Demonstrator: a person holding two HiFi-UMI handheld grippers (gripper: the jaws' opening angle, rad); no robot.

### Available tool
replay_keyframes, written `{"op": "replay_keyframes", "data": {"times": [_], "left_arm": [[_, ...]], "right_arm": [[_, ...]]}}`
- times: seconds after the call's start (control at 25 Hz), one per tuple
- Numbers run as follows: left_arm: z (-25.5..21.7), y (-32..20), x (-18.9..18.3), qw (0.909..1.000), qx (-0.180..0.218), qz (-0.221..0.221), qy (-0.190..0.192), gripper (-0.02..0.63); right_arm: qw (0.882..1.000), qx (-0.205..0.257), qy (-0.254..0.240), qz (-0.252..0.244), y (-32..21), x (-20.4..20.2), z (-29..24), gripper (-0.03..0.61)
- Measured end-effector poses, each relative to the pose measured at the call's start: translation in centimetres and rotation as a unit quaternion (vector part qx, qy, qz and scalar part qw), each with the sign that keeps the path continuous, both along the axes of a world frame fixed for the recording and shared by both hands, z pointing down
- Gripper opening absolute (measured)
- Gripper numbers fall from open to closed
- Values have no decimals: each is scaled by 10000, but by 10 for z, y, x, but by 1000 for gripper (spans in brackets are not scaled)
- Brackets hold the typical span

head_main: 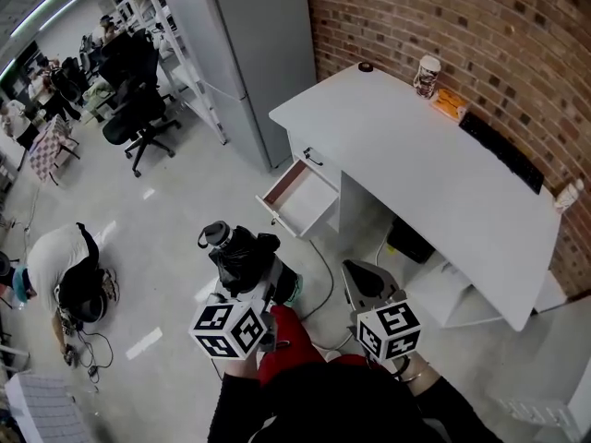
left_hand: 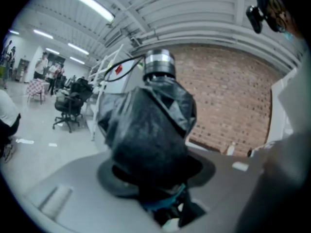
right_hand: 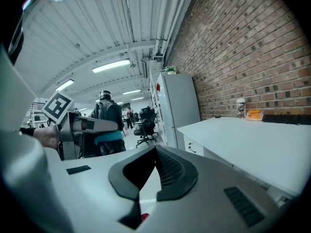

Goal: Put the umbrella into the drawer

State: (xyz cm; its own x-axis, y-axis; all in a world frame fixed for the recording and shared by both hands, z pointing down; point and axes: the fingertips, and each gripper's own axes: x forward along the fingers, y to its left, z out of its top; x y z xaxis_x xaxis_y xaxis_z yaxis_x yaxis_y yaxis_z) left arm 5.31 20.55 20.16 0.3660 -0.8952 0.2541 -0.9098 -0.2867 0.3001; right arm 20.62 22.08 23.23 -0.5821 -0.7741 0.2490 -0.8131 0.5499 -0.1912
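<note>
Head view | left gripper [head_main: 261,282] clasping folded black umbrella [head_main: 242,252] in wide jaws, short of open drawer [head_main: 297,197], for stowing | right gripper [head_main: 367,282] idling closed, empty.

Steep overhead head view; low, level gripper views (shared: white desk [head_main: 416,155]).

One umbrella [head_main: 242,255], one desk [head_main: 416,155], one open drawer [head_main: 300,197], one cup [head_main: 427,74], two tongs [head_main: 270,282] [head_main: 366,282].

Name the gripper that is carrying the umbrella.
The left gripper: its jaws clamp the folded black umbrella, while the right gripper is shut and empty.
</note>
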Motion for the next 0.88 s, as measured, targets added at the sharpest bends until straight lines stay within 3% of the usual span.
{"op": "replay_keyframes", "data": {"times": [0.4,0.88], "left_arm": [[32,-69,-43,9994,-308,84,154,211],[65,-187,-105,9958,-777,427,219,212]], "right_arm": [[9993,-250,275,4,-58,-42,22,2],[9962,-708,418,273,-171,-116,48,2]]}}
